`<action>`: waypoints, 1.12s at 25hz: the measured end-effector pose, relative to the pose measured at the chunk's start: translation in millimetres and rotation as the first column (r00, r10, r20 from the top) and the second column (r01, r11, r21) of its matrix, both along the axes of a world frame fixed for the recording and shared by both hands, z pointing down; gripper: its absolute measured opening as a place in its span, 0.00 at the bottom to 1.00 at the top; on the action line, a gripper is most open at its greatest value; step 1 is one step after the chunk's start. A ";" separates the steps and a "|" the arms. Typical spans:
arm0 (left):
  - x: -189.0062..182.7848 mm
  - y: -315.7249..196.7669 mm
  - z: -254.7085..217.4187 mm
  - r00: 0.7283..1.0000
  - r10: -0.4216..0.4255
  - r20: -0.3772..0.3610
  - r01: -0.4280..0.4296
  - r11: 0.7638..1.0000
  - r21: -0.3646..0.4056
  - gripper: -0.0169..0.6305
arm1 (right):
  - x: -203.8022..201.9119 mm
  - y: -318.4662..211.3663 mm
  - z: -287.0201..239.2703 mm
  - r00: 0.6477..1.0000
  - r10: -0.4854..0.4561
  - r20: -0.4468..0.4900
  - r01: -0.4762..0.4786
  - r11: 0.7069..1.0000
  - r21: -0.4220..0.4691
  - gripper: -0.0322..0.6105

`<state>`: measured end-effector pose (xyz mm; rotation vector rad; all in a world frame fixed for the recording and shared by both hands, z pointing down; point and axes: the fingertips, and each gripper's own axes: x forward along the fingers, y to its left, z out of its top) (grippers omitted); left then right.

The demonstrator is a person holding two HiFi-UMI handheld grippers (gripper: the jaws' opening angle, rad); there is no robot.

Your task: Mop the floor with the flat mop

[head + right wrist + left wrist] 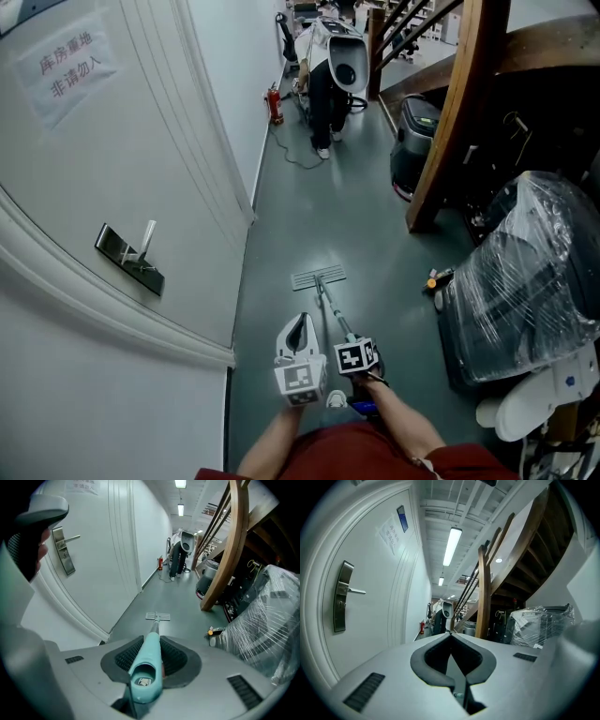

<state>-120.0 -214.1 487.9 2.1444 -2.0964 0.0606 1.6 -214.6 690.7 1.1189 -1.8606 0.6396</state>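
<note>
My right tongs (151, 645) pinch the mop handle (149, 665).
My left tongs (451, 634) sit pressed together, holding nothing; the mop head (157, 616) lies mid-frame on the floor (180, 597).

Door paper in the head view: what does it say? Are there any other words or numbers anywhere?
"库房重地" and under it "非请勿入": reddish letters on the white paper taped to the door.
Blue card higher on the door: too small to read.
Sticker in the end of the mop handle: too small to read.
Marker cubes: only black-and-white squares, no words.
</note>
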 end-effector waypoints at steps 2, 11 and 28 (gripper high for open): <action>4.7 -17.1 -0.6 1.000 -0.011 -0.003 0.011 1.000 -0.001 0.05 | 3.3 -18.2 1.0 1.000 -0.015 0.000 0.015 1.000 0.000 0.23; 6.6 -72.7 -0.4 0.999 -0.042 -0.031 0.042 0.999 0.006 0.05 | 0.8 -79.3 2.7 0.999 -0.042 0.004 0.042 0.999 0.001 0.23; -58.4 -164.4 5.4 0.999 -0.019 -0.029 0.019 1.000 0.002 0.05 | -62.1 -168.8 7.7 1.000 -0.020 0.000 0.020 1.000 0.006 0.23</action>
